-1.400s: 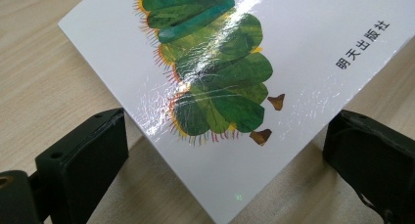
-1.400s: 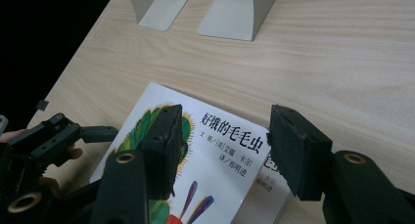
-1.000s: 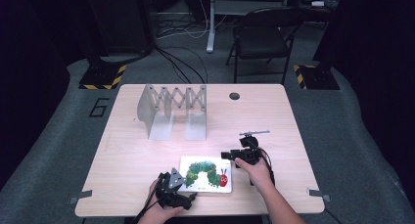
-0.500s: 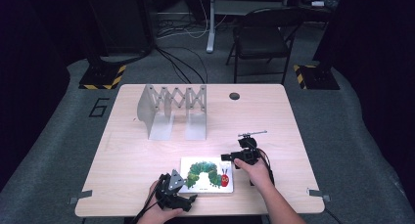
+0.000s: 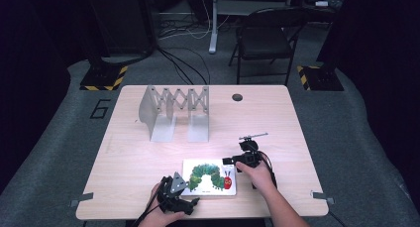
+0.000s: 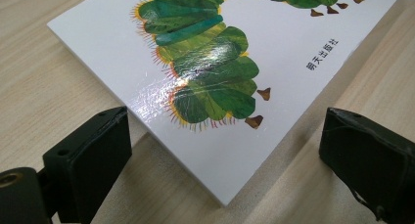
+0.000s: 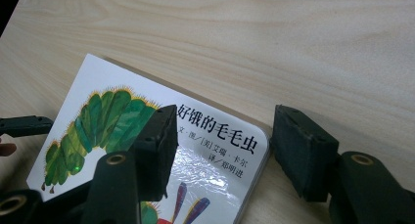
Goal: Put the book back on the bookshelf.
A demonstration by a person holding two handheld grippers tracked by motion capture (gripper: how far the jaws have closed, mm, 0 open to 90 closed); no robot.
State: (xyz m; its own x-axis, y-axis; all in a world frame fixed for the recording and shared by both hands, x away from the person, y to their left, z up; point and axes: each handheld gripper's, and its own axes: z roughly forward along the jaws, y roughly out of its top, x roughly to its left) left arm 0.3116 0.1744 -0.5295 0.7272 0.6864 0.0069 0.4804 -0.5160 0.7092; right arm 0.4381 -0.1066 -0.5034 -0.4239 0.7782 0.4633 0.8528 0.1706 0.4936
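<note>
A person sits at a pale wooden desk (image 5: pixel 148 157), a claw in each hand. Nearest, at the front edge, the left claw (image 5: pixel 184 202) sits just off the near left corner of a picture book (image 5: pixel 210 176). In the left gripper view its jaws are spread wide, one either side of that corner, touching nothing.

The book lies flat and closed near the front edge of the desk, cover up. The right claw (image 5: pixel 228 161) is at the book's far right corner. In the right gripper view its jaws are also apart: one hangs over the cover, the other beyond the edge, gripping nothing.

My reading is that the work is at its very start. Both claws are lined up on opposite corners, but the book is not yet held, lifted or opened.

The cover shows a green caterpillar with a red head. Its title reads 好饿的毛毛虫 (image 7: pixel 215 130); smaller credit lines beneath are too fine to read. A small line near the lower edge reads 明天出版社 (image 6: pixel 323 54).

Farther back stands a grey metal expanding file rack (image 5: pixel 176 113), empty, well apart from the book. On the floor left of the desk is a number 6 (image 5: pixel 100 108).
</note>
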